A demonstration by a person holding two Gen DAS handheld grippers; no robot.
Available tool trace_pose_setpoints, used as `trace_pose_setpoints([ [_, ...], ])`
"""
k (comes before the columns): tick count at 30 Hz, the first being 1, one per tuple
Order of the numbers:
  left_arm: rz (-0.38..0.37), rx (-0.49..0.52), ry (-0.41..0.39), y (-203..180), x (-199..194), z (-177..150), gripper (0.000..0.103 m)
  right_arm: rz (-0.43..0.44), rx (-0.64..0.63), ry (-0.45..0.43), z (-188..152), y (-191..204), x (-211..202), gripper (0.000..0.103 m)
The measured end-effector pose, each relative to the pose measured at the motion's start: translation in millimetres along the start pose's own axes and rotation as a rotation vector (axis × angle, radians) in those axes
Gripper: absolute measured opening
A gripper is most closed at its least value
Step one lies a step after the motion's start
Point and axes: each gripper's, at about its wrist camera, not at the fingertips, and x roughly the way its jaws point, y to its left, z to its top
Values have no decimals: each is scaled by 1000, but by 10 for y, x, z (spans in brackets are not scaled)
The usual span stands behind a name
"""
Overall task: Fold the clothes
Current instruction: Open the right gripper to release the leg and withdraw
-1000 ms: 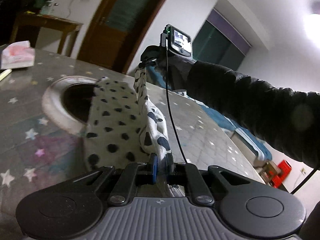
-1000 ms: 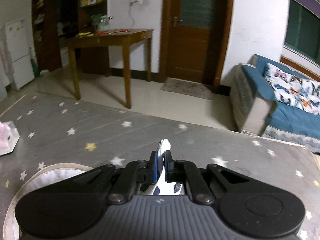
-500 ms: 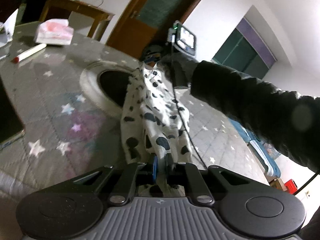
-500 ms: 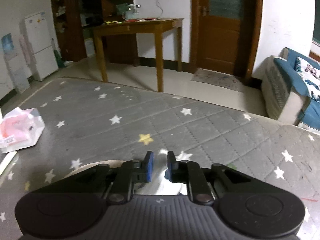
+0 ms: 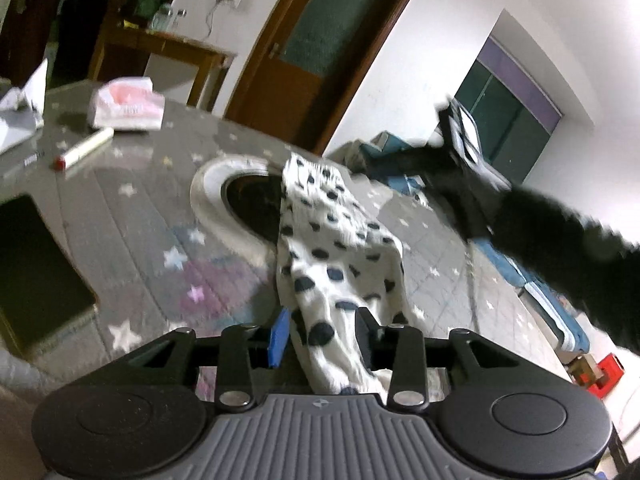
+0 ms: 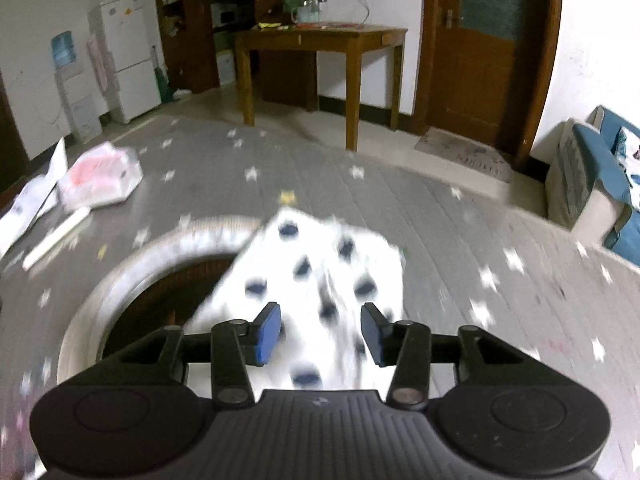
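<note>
A white garment with dark spots point(image 5: 332, 248) lies in a long folded strip on the grey star-patterned cover point(image 5: 132, 216). Its far end lies over the white ring with a dark centre point(image 5: 240, 196). My left gripper point(image 5: 322, 334) is open, with the garment's near end lying loose between its fingers. In the right wrist view the same garment point(image 6: 320, 276) lies below my right gripper point(image 6: 320, 332), which is open and empty above it. The right gripper and its black-sleeved arm point(image 5: 540, 220) show at the right of the left wrist view.
A pink tissue pack point(image 5: 128, 106) and a white marker point(image 5: 86, 148) lie at the far left of the cover, with papers point(image 6: 28, 204) beside them. A dark tablet point(image 5: 36, 268) lies at the near left. A wooden table point(image 6: 320, 40), door and blue sofa point(image 6: 600, 172) stand beyond.
Both grippers have opened and let go of the garment, which has dropped flat onto the cover. The right gripper has pulled away to the right and upward.
</note>
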Motion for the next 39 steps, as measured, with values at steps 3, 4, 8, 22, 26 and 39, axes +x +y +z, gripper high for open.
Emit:
trace_pose_setpoints([
  [3, -11, 18, -17, -72, 34, 72, 39, 22, 31, 8, -353, -149, -248, 45],
  [4, -18, 21, -16, -105, 65, 94, 39, 28, 44, 9, -469, -197, -323, 45],
  [8, -65, 57, 8, -314, 259, 156, 46, 60, 104, 10, -879, -340, -537, 45],
  [22, -10, 115, 158, -647, 1198, 153, 53, 308, 192, -53, -1144, -318, -429, 37],
  [26, 39, 100, 184, -549, 1252, 122, 59, 413, 232, -72, -1036, -273, -457, 30],
  [39, 68, 102, 207, -473, 1337, 73, 68, 419, 257, -189, -955, -463, -833, 39],
])
